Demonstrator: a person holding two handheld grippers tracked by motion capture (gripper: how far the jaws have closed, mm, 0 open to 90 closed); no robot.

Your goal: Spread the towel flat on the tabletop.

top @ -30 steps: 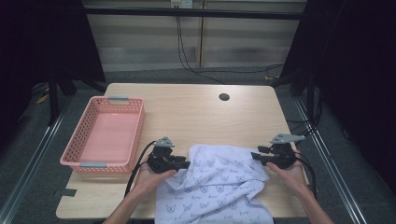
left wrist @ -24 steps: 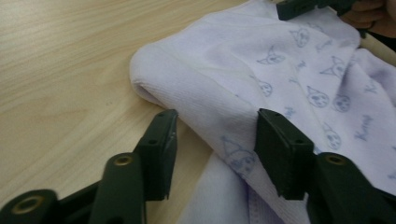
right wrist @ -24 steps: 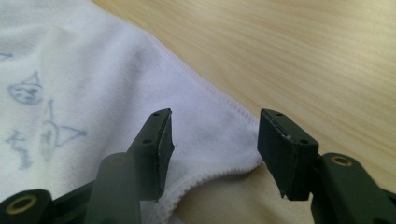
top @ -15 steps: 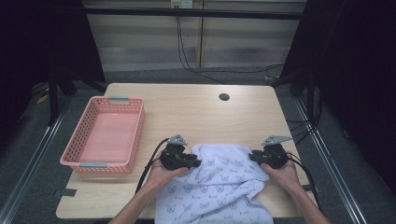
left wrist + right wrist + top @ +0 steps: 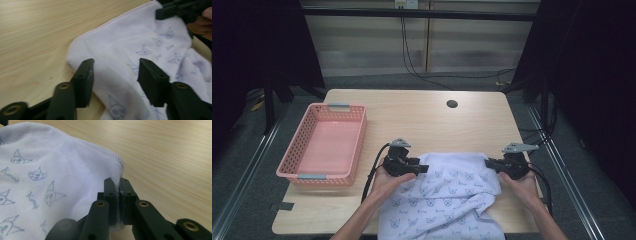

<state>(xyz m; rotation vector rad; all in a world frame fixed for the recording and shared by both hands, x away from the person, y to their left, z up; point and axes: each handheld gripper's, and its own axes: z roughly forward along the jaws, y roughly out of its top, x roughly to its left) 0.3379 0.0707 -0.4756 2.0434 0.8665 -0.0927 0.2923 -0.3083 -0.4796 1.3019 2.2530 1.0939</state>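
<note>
A white towel [image 5: 447, 195] printed with small blue cat faces lies at the table's near edge and hangs over it. My left gripper [image 5: 424, 168] sits at the towel's far left corner. In the left gripper view its jaws [image 5: 115, 75] stand open, having just been opening, and the towel [image 5: 125, 47] lies loose between them. My right gripper [image 5: 488, 164] is at the far right corner. Its jaws [image 5: 117, 186] have just closed and pinch the hemmed edge of the towel [image 5: 50, 157].
A pink plastic basket [image 5: 357, 131] stands empty on the left of the wooden table [image 5: 427, 120]. A dark round hole [image 5: 452, 104] is in the tabletop near its far edge. Cables trail from both grippers toward the person.
The left gripper slid right along the towel's far edge and its jaws came apart. The right gripper closed on the right corner. The far edge now lies straighter between the two.
</note>
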